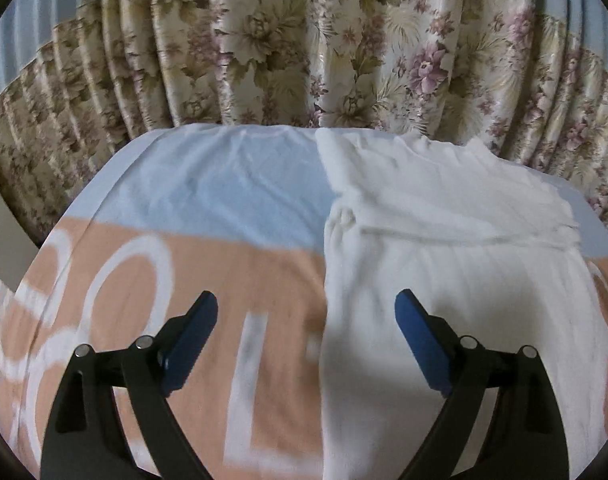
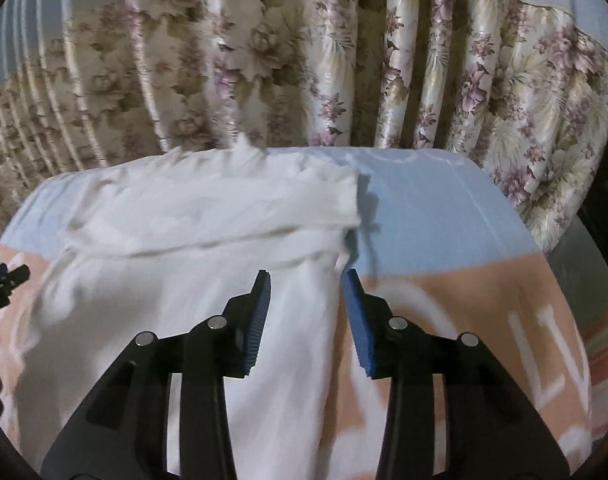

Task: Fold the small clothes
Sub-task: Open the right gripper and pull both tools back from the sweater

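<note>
Large white letters run across the peach band of the bed sheet. From the left wrist, a round "O" and an "L" can be read. From the right wrist, "LI" shows; the rest is blurred or covered.

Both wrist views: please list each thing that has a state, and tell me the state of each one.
white garment: lying on the bed, far part folded back over itself, not held.
left gripper: open wide, empty, above the garment's edge.
right gripper: partly open, nothing pressed between the pads.
bed cover: spread flat under the garment.
floral curtain: drawn closed behind the bed.
</note>
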`<state>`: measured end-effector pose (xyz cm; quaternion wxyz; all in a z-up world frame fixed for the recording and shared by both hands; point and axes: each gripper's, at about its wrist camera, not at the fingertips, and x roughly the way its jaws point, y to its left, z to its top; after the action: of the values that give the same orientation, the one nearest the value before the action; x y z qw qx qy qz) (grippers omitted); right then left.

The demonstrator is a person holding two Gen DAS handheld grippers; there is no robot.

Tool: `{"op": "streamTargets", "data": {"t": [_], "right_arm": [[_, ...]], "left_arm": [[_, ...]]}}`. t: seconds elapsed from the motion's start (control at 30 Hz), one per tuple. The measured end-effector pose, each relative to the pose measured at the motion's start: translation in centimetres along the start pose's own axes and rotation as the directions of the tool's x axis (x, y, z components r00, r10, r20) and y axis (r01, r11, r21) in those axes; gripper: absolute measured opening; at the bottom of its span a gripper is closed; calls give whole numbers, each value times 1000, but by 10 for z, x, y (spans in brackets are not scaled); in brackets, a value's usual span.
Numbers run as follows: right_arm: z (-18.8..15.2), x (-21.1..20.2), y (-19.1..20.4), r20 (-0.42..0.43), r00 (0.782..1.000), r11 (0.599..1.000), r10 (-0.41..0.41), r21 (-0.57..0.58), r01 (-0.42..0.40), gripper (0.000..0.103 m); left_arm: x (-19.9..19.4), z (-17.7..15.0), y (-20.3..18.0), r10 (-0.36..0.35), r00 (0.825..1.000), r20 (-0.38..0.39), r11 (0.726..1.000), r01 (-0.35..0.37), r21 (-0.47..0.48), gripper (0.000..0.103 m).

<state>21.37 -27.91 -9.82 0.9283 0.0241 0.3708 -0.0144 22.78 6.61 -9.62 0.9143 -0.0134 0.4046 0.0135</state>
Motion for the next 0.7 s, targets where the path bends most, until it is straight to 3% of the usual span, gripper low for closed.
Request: {"op": "streamTargets", "data": {"t": [0.13, 0.4, 0.7], "right_arm": [[-35, -40, 11, 4, 1000, 1000, 14, -12, -14, 47], [-99, -82, 22, -39, 999, 999, 27, -17, -28, 47], [-131, -106, 31, -54, 998, 1000, 14, 5, -13, 47]], "left_arm": [[-34, -38, 3, -3, 1000, -4, 1000, 3, 3, 91], [-77, -106, 1, -42, 998, -44, 999, 40, -32, 91], [-93, -136, -16, -63, 996, -57, 998, 62, -31, 91]]}}
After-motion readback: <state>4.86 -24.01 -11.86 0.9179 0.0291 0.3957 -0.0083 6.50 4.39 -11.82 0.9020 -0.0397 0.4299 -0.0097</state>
